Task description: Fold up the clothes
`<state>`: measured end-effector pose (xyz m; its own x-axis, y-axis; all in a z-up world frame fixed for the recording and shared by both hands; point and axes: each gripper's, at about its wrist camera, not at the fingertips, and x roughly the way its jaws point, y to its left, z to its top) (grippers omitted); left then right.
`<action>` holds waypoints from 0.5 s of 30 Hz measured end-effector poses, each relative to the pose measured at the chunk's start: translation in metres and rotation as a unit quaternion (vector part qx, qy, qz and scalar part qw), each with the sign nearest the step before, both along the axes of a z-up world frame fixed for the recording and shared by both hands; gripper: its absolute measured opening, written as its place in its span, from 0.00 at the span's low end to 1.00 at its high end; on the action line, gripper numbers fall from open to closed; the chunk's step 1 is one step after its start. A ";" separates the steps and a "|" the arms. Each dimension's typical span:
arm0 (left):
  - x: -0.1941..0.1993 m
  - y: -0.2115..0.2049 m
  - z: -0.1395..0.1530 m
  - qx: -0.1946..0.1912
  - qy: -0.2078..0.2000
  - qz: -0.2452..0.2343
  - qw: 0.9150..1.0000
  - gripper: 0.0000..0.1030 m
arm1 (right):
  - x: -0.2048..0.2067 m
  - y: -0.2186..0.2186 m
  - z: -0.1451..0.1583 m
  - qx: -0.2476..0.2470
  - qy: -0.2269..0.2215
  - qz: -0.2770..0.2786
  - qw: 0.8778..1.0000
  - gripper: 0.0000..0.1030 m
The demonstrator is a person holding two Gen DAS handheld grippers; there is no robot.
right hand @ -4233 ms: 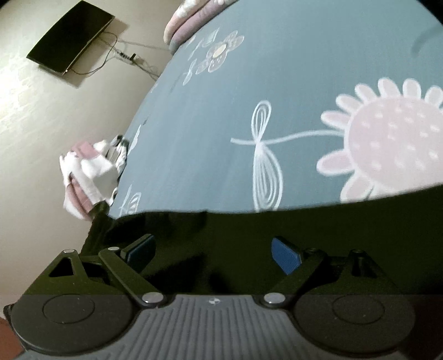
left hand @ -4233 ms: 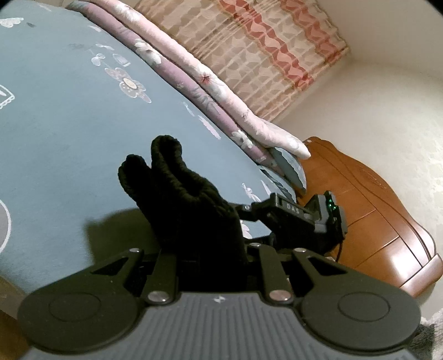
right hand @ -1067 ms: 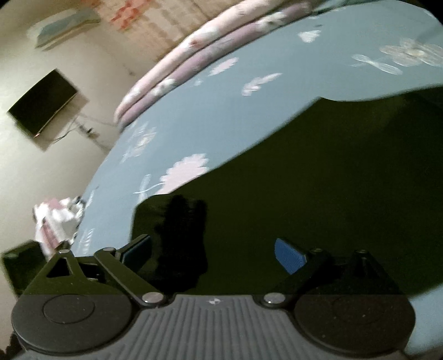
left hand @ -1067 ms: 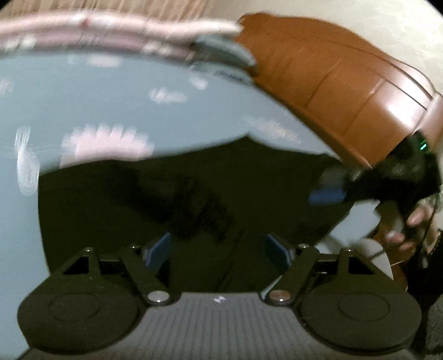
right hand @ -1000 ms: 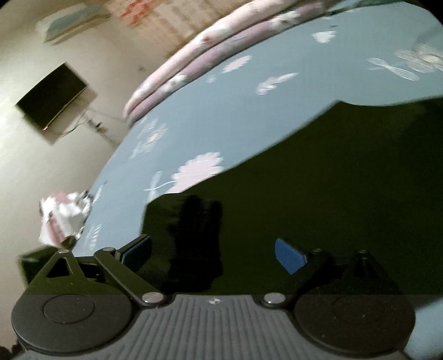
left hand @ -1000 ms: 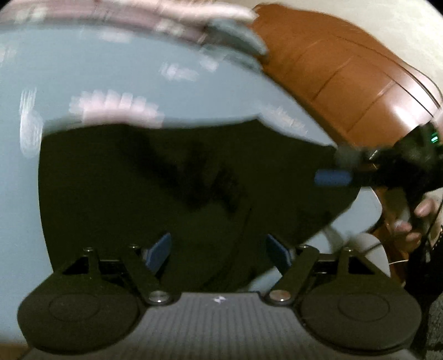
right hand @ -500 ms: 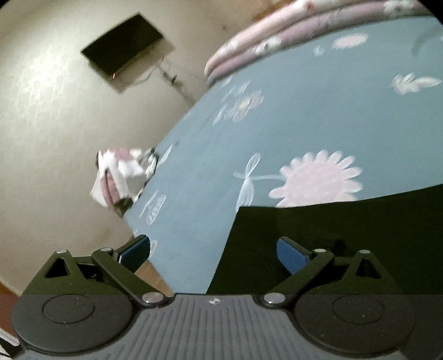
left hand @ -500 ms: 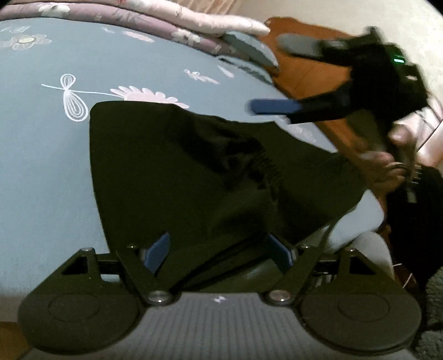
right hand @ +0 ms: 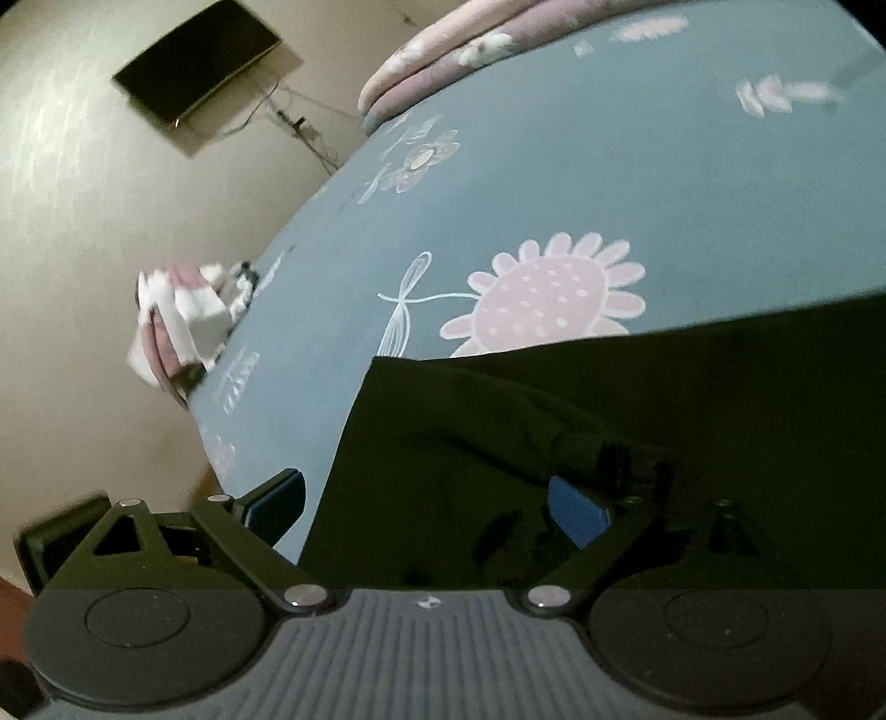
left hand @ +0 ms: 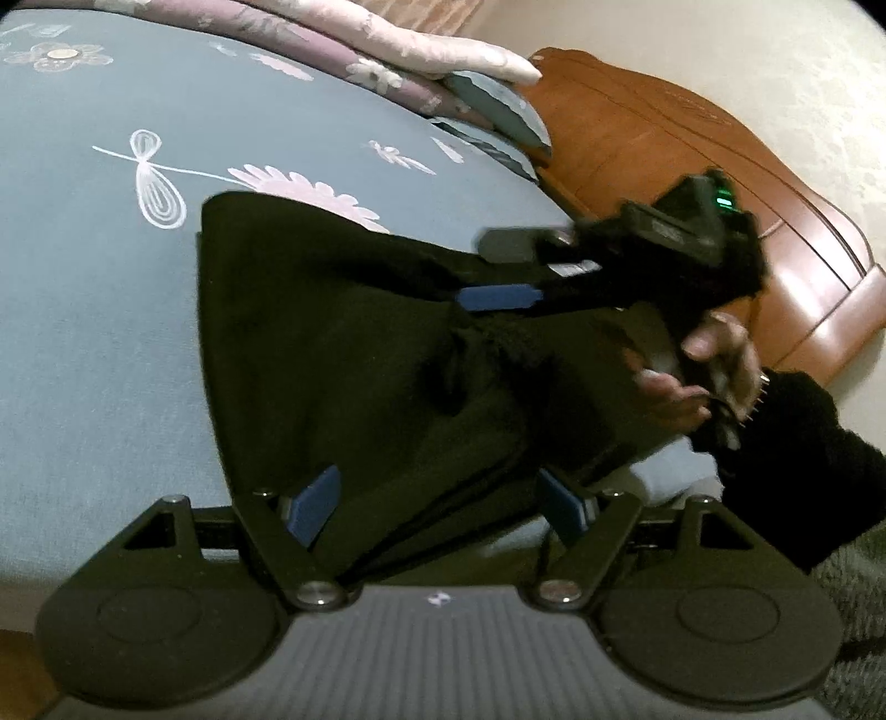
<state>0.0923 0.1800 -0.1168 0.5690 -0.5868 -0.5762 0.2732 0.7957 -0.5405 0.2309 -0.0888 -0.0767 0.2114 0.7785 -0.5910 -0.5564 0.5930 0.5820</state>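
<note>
Right hand-held gripper (left hand: 501,271) now lower over the black garment (left hand: 354,354) than half a second ago, open, left hand-held gripper (left hand: 443,498) open above the garment's near edge, garment spread on the blue flowered bed (left hand: 83,277).

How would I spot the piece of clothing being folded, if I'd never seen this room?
Find the bed with the blue-grey cover printed with pale flowers. Near its front edge lies a black garment, spread flat and partly covering a big pink flower. It is the only dark, unpatterned thing on the cover; the rolled quilts at the far side are pink and floral.
</note>
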 end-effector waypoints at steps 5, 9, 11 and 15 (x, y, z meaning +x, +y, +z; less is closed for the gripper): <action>0.009 0.018 0.031 -0.012 -0.036 0.014 0.999 0.76 | -0.035 0.000 0.033 0.001 -0.066 0.061 0.996 0.99; 0.039 0.030 0.054 -0.034 -0.056 0.030 0.997 0.79 | -0.052 0.005 0.024 0.008 -0.069 0.098 0.993 1.00; 0.058 0.028 0.055 -0.041 -0.053 0.035 0.997 0.79 | -0.055 0.007 0.008 -0.013 -0.055 0.102 0.993 1.00; 0.105 0.015 0.037 -0.004 -0.038 0.045 0.998 0.79 | -0.058 0.003 -0.021 -0.035 -0.042 0.090 0.994 1.00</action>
<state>0.1977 0.1946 -0.0794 0.6613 -0.5369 -0.5239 0.2424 0.8139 -0.5280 0.1732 -0.0862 -0.0980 0.1222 0.7658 -0.6313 -0.7023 0.5163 0.4902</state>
